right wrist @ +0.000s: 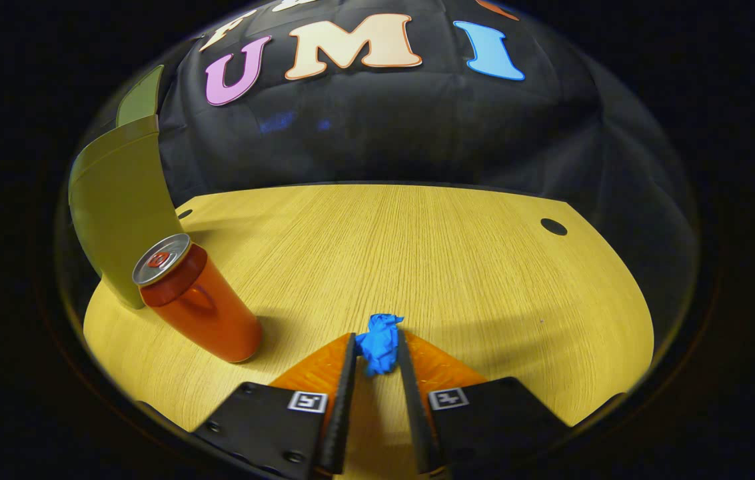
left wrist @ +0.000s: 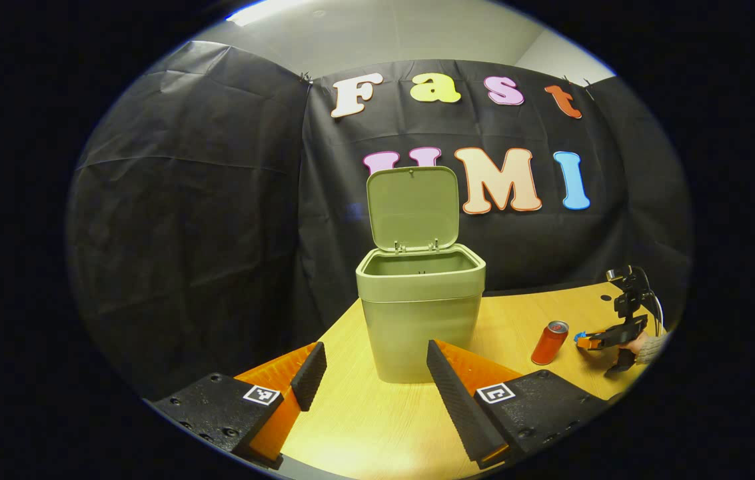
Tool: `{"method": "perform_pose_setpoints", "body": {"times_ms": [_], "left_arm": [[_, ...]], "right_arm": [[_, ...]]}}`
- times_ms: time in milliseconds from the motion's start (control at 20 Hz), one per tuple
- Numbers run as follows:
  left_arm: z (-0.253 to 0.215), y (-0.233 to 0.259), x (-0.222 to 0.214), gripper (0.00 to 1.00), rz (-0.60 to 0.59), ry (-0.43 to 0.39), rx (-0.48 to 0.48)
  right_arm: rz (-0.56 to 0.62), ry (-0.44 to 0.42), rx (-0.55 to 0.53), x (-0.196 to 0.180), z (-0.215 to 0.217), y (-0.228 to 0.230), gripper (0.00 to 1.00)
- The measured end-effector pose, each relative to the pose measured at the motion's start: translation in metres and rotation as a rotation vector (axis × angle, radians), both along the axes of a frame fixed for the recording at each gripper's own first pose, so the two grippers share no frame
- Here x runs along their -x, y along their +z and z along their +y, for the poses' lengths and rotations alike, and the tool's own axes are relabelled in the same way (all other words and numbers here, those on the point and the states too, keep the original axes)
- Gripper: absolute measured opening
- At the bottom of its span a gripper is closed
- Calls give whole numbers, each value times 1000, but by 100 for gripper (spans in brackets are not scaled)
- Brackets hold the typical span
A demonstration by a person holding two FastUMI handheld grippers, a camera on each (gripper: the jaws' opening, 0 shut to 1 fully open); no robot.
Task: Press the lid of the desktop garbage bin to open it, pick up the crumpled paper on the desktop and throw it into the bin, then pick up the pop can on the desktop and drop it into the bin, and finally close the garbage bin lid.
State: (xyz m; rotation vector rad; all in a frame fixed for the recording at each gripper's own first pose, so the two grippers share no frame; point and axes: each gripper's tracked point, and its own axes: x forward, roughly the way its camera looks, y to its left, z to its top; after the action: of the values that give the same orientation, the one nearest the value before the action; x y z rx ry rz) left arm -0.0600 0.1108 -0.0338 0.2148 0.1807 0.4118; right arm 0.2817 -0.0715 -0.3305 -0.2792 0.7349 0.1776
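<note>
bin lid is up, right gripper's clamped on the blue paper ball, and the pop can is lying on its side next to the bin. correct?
One thing is wrong: the pop can stands upright beside the garbage bin, not on its side, as the right gripper view shows. The rest holds: the lid is up, and the right gripper is shut on the blue crumpled paper.

Your bench (right wrist: 417,253) looks like matt, fine-grained wood; the bin (left wrist: 417,320) smooth matt plastic; the pop can (right wrist: 200,303) glossy metal; the crumpled paper (right wrist: 379,343) creased and dull.
</note>
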Motion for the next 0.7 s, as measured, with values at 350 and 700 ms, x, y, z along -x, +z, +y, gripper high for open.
{"method": "perform_pose_setpoints", "body": {"times_ms": [350,700], "left_arm": [[-7,-2,2,91,0,-13,3],[-17,-4,0,92,-7,-50,26]], "right_arm": [[-4,-16,29,0,-11,5,20],[-81,-27,-7,0,-11,51,17]]}}
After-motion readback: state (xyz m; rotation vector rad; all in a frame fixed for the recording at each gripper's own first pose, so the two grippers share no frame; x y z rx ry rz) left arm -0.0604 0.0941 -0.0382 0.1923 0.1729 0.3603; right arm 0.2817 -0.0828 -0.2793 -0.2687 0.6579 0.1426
